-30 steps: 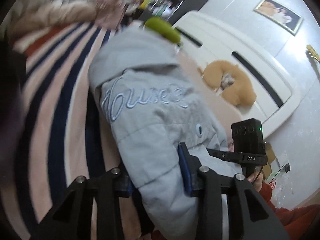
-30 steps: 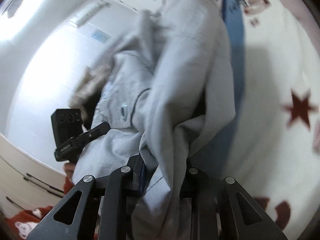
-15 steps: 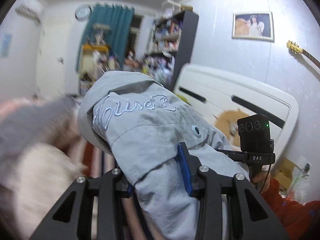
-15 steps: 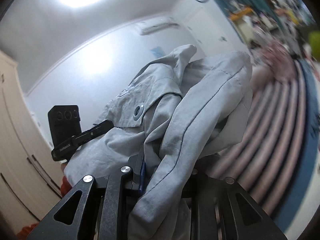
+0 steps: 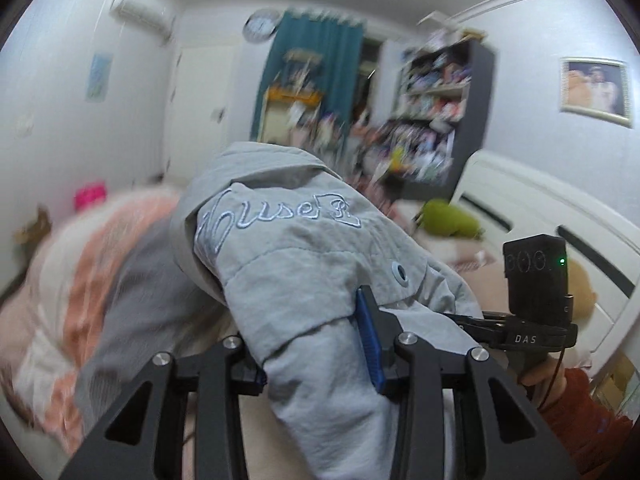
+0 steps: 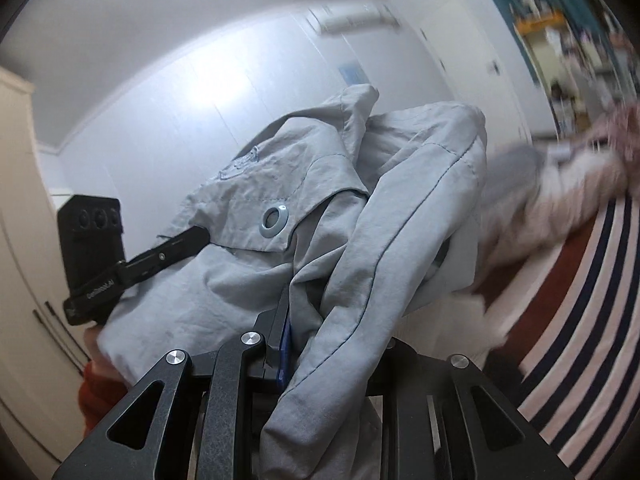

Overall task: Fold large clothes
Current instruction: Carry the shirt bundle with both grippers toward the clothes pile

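A light grey hooded jacket (image 5: 304,264) with pale embroidered lettering and a metal eyelet hangs bunched in the air between both grippers. My left gripper (image 5: 316,340) is shut on a thick fold of it; the blue pad of one finger (image 5: 370,340) shows against the cloth. In the right wrist view the grey jacket (image 6: 360,220) drapes over my right gripper (image 6: 320,344), which is shut on a bunched fold. Each view shows the other gripper's black camera block, the right one (image 5: 536,284) and the left one (image 6: 90,232), held by a hand in a red sleeve.
Below lies a bed with a striped cover (image 6: 592,320) in pink, navy and red, and a blurred pink and white bundle (image 5: 80,280) on it. A white headboard (image 5: 560,216), a green soft toy (image 5: 452,220) and a cluttered dark shelf (image 5: 436,112) stand beyond.
Both grippers have risen with the jacket and tipped up, so the views swung from the bed's surface to the walls, curtain and shelf. Both grips look unchanged.
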`<action>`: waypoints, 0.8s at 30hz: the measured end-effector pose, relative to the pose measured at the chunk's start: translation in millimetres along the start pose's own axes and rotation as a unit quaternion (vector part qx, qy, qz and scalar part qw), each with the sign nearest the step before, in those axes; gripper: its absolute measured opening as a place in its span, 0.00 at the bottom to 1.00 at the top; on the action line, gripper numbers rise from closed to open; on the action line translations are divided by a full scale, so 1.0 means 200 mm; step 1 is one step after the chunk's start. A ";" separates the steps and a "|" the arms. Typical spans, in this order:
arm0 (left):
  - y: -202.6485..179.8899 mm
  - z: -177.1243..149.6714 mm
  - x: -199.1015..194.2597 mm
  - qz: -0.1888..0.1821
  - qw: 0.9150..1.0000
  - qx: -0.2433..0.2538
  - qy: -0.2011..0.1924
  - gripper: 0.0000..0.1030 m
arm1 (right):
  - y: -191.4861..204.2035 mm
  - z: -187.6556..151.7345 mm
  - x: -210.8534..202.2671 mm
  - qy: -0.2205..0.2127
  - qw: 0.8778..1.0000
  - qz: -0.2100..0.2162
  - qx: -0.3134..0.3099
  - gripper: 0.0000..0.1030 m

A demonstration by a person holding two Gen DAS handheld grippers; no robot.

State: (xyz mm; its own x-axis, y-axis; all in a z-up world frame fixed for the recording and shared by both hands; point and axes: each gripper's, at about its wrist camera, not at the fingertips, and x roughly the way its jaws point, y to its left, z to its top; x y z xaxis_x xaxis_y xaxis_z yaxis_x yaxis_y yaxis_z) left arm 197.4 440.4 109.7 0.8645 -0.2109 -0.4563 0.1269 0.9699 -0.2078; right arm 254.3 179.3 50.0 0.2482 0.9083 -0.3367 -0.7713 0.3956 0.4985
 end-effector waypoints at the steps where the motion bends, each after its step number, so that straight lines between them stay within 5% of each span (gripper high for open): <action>1: 0.08 -0.06 0.08 0.001 1.000 -0.013 0.023 0.34 | -0.06 -0.05 0.12 0.025 1.000 -0.005 0.014 0.15; 4: 0.26 -0.24 0.22 -0.007 0.998 -0.024 0.061 0.41 | -0.16 -0.20 0.36 0.079 0.996 -0.014 0.031 0.16; 6: 0.34 -0.33 0.25 0.005 0.997 -0.037 0.068 0.63 | -0.18 -0.25 0.42 0.090 0.995 -0.006 0.033 0.16; 8: 0.36 -0.37 0.27 0.010 0.997 -0.053 0.062 0.71 | -0.19 -0.26 0.42 0.088 0.996 -0.009 0.033 0.21; 10: 0.36 -0.38 0.27 0.010 0.996 -0.066 0.056 0.71 | -0.19 -0.23 0.44 0.085 0.995 -0.041 0.018 0.35; 16: 0.19 -0.34 0.26 0.049 0.997 -0.022 0.052 0.79 | -0.14 -0.27 0.32 0.087 0.995 -0.053 0.020 0.43; 18: 0.15 -0.31 0.22 0.067 0.997 -0.015 0.043 0.79 | -0.14 -0.27 0.28 0.083 0.994 -0.069 0.013 0.54; 24: 0.09 -0.26 0.08 0.101 0.995 -0.014 0.021 0.79 | -0.23 -0.19 0.19 0.071 0.995 -0.074 0.021 0.60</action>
State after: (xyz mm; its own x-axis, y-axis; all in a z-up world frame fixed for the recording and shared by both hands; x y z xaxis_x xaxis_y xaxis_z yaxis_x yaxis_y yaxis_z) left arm 188.2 448.2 54.2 0.8501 -0.0178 -0.5264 -0.0614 0.9893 -0.1327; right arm 277.1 190.5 -17.4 0.2685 0.8128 -0.5170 -0.7075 0.5306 0.4667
